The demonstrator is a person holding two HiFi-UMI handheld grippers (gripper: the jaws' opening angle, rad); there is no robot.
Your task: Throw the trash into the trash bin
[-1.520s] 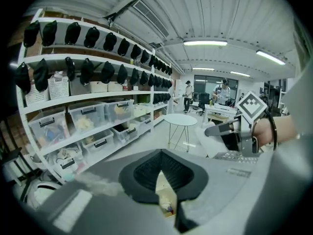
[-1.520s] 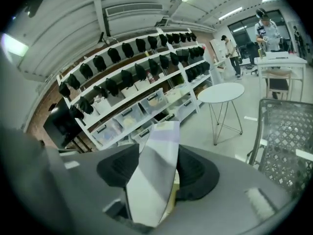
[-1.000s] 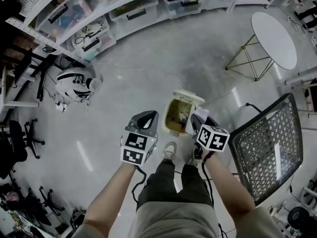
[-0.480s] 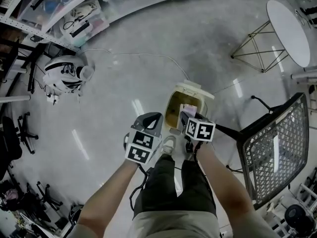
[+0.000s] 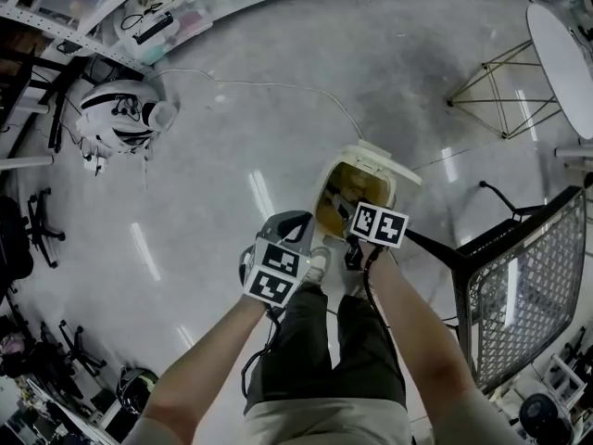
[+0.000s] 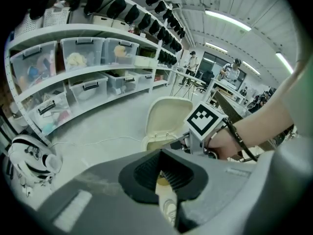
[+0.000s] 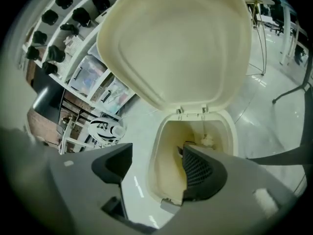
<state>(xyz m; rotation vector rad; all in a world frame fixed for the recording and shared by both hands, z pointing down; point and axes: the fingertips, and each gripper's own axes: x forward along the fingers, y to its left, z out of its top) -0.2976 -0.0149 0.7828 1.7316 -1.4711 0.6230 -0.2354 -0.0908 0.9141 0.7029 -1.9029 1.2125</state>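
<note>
Nearby, mesh chair (image 5: 519,295) beside open trash bin (image 5: 326,191).

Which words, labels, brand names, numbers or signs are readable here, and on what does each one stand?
No text can be read in any view.
The left marker cube and the right marker cube carry only black-and-white square patterns, no letters.
The trash bin shows no print.
On the storage boxes on the shelves, any labels are too small and blurred to read.

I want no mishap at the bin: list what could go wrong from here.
The right gripper, jaws just opening, nothing between them, hangs low over the trash bin; pulling back carelessly could knock its rim. The raised lid could drop onto it. The cable on the floor nearby could catch a foot.
</note>
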